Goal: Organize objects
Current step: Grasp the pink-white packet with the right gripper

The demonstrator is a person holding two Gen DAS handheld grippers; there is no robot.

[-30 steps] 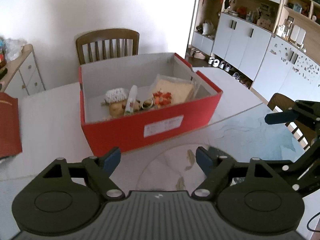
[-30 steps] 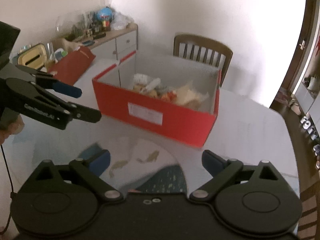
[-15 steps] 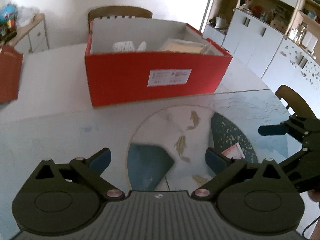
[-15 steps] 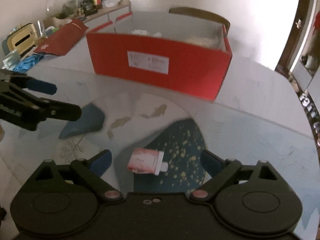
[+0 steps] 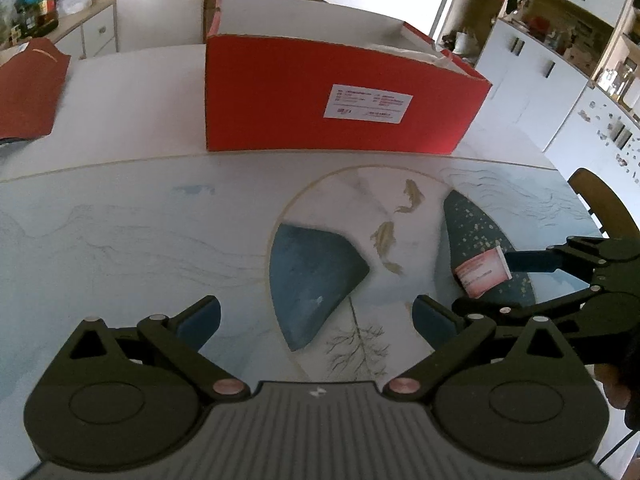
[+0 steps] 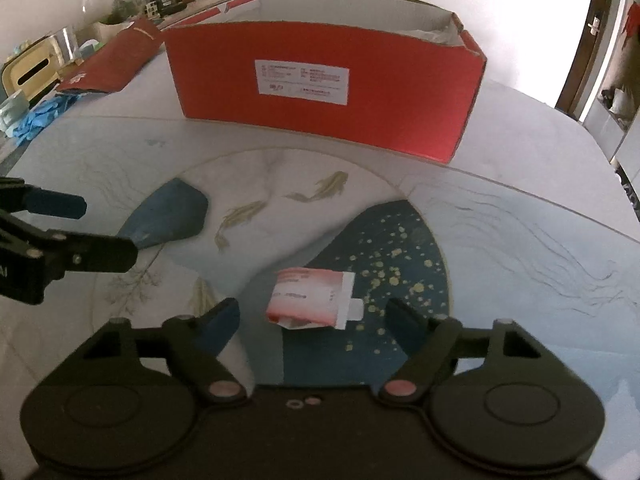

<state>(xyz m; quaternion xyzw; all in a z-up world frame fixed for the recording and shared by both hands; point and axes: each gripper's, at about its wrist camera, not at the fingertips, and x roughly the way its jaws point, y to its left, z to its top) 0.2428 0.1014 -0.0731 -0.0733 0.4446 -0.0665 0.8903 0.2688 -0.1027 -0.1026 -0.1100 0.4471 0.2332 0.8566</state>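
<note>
Right claw (image 6: 312,314) is low over the desk (image 6: 520,240), fingers spread wide, nothing between the pads yet. The small pink-and-white squeeze tube (image 6: 312,298) lies flat on the dark-blue speckled patch of the desk print, directly ahead of the claw and roughly centred in the gap. Its white cap points toward the right finger; the crimped end looks folded under on the near side.

Left claw (image 5: 316,318) is also spread and empty. It sits over the lighter blue patch to the left, well apart from the tube. In the left wrist view the right claw's far finger appears just beside the tube's cap end; whether it touches cannot be told.

The red cardboard box (image 6: 324,88) stands at the far side of the desk, open on top. It is the likely destination. Its contents are mostly hidden from this low angle.

Judged step: lining up to pinch the tube.

Risks from here:
- The tube is thin and lies flat on a smooth surface. If the pads close too high, they may skate over it or flick it sideways.
- It lies lengthwise across the gap, so the pads would meet the cap and the crimp. The soft body could buckle or pop out.
- Pressing down too hard could scrape the fingertips on the desk.
- The box wall is tall; a low carry could clip the rim and drop the tube.
</note>
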